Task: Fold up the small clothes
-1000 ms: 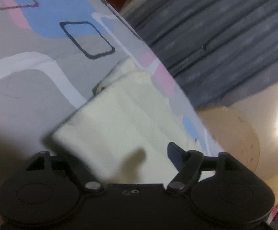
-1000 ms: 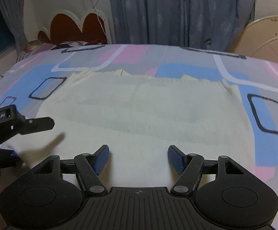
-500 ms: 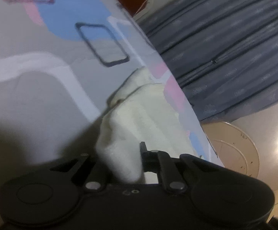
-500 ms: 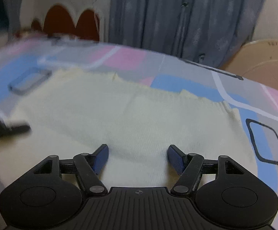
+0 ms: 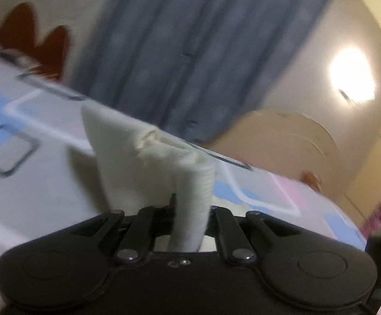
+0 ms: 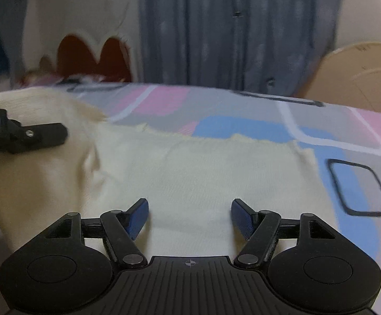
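Observation:
A small cream knit garment lies spread on the patterned bedsheet. In the left wrist view my left gripper is shut on a bunched ribbed edge of the garment and holds it up off the sheet. The right wrist view shows that left gripper at the left, with the lifted cloth draped under it. My right gripper hovers over the garment's near edge, open, with nothing between its blue pads.
A grey-blue curtain hangs behind the bed. A red and white headboard stands at the back left and a round beige board at the back right. A wall lamp glares in the left wrist view.
My left gripper closed on the garment's left edge, then lifted it and rolled level. The cloth's left side now stands up off the sheet. The right gripper stays open over the near edge.

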`<state>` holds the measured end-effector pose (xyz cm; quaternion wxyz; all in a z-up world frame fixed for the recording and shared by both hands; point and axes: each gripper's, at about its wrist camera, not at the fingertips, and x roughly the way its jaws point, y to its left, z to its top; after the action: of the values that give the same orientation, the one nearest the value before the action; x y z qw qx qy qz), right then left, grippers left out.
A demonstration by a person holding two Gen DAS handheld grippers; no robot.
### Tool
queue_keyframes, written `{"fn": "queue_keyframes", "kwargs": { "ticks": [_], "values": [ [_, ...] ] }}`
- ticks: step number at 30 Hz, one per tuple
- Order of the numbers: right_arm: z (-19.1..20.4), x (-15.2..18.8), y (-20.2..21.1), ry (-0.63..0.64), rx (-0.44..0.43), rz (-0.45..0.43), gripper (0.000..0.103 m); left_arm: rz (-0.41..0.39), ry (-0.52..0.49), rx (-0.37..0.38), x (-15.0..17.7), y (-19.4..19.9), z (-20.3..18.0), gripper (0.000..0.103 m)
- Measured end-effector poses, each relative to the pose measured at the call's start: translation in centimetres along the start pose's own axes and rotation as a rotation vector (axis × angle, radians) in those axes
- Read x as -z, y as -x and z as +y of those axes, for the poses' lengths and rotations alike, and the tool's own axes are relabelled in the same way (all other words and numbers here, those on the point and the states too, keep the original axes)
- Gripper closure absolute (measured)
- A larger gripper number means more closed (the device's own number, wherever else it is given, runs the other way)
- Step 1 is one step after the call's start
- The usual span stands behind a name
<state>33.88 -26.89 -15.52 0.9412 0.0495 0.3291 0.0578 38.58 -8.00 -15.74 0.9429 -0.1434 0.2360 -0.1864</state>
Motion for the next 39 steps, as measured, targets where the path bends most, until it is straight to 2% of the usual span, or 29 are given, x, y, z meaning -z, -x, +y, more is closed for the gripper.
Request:
{"fn": "queue_keyframes", "kwargs": {
  "ticks": [6,9,12,13,14,15,17,18,23,26,29,32,33,35,39],
  "values": [
    [-6.2,0.2,3.0,-0.149,0.057,-0.003,0.034,0.132,-0.127,0.108,3.4,-3.6,-5.7,0.096],
    [-8.5,0.7,4.5,-0.178,0.114,-0.015,0.034,0.211,-0.180,0.122,5.8,-4.6,-7.2,0.096],
    [-10.2,0.9,5.6,-0.221,0.132,-0.021,0.034,0.224,-0.241,0.108,7.2,-4.5,-7.9,0.092],
    [-10.6,0.9,6.1,-0.231,0.126,-0.028,0.034,0.238,-0.255,0.112,7.3,-4.4,-8.1,0.089],
    [-10.8,0.8,6.5,-0.244,0.110,-0.038,0.034,0.257,-0.265,0.118,7.4,-4.4,-8.3,0.079],
    [-10.8,0.7,6.8,-0.253,0.086,-0.048,0.034,0.274,-0.271,0.123,7.4,-4.2,-8.2,0.076],
    [-10.5,0.2,7.0,-0.251,0.040,-0.058,0.034,0.296,-0.291,0.117,7.8,-3.2,-8.4,0.046],
    [-10.1,0.0,6.9,-0.243,0.015,-0.057,0.034,0.293,-0.297,0.106,7.9,-2.5,-8.3,0.042],
    [-8.6,-1.1,4.5,-0.238,-0.124,0.004,0.034,0.247,-0.246,0.080,6.9,1.0,-6.3,0.041],
    [-7.9,-1.5,2.5,-0.250,-0.172,0.036,0.034,0.202,-0.184,0.008,5.4,2.2,-4.3,0.041],
    [-7.8,-1.9,0.7,-0.280,-0.206,0.067,0.034,0.174,-0.145,-0.068,4.1,1.7,-2.4,0.041],
    [-8.0,-1.9,-0.7,-0.324,-0.225,0.094,0.035,0.166,-0.110,-0.100,3.2,0.6,-1.2,0.041],
    [-8.0,-1.9,-0.9,-0.333,-0.235,0.098,0.045,0.160,-0.108,-0.106,3.0,0.5,-0.9,0.041],
    [-8.1,-1.8,-1.4,-0.338,-0.236,0.114,0.059,0.160,-0.088,-0.110,2.5,-0.5,-0.4,0.041],
    [-8.9,-1.8,-2.0,-0.396,-0.252,0.115,0.059,0.172,-0.004,-0.122,1.8,-2.1,0.8,0.041]
  ]
}}
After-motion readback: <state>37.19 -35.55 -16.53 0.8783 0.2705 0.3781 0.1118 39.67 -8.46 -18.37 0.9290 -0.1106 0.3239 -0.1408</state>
